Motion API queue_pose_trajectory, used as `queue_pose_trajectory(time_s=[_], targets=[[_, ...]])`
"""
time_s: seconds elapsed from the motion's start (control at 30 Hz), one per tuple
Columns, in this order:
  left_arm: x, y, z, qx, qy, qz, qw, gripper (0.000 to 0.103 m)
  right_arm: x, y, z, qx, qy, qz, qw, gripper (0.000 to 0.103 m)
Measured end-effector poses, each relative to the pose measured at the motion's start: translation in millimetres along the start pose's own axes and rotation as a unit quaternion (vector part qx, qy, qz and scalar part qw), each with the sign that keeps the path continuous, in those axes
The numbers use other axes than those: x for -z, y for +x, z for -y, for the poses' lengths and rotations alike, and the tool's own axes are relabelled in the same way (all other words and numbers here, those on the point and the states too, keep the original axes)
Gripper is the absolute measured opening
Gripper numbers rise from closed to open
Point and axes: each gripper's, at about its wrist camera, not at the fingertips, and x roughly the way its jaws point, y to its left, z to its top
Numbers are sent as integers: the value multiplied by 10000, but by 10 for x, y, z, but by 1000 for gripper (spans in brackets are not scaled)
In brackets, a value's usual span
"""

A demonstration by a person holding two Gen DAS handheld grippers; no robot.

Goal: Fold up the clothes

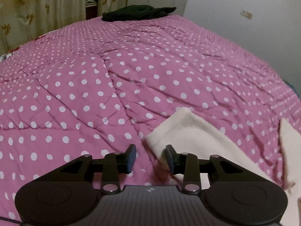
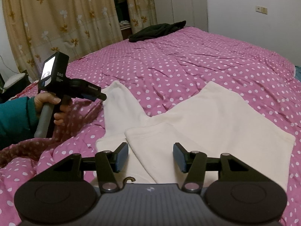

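A cream white garment (image 2: 216, 120) lies on the pink polka-dot bedspread (image 2: 188, 64), partly folded, with one sleeve (image 2: 120, 101) stretched toward the far left. My right gripper (image 2: 150, 157) is open and empty just above the garment's near folded part. My left gripper (image 1: 150, 157) is open, its right finger against the sleeve's end (image 1: 180, 130). In the right wrist view the left gripper (image 2: 102, 96) shows side-on, held by a hand, with its tip at the sleeve's edge.
A dark garment (image 2: 158, 30) lies bunched at the bed's far edge; it also shows in the left wrist view (image 1: 139, 12). Floral curtains (image 2: 62, 22) hang behind the bed. A white wall (image 2: 254, 9) is at the right. The bedspread is rumpled at the near left.
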Motion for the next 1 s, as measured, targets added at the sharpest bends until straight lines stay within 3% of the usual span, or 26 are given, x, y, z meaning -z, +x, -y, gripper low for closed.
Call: queue_pose_trajectory(time_s=[0.47, 0.7, 0.87, 1.0], targets=[[107, -14, -41, 47, -381, 90, 9992, 37, -3, 2, 14, 4, 43, -9, 10000, 55], [201, -7, -63, 369, -466, 256, 9979, 42, -2, 20, 15, -7, 57, -28, 10000, 55], [157, 35, -172, 506, -934, 253, 9940, 42, -5, 8, 9, 6, 49, -25, 10000, 55], [114, 77, -181, 533, -1047, 269, 9927, 33, -2, -6, 11, 28, 60, -4, 10000, 55]])
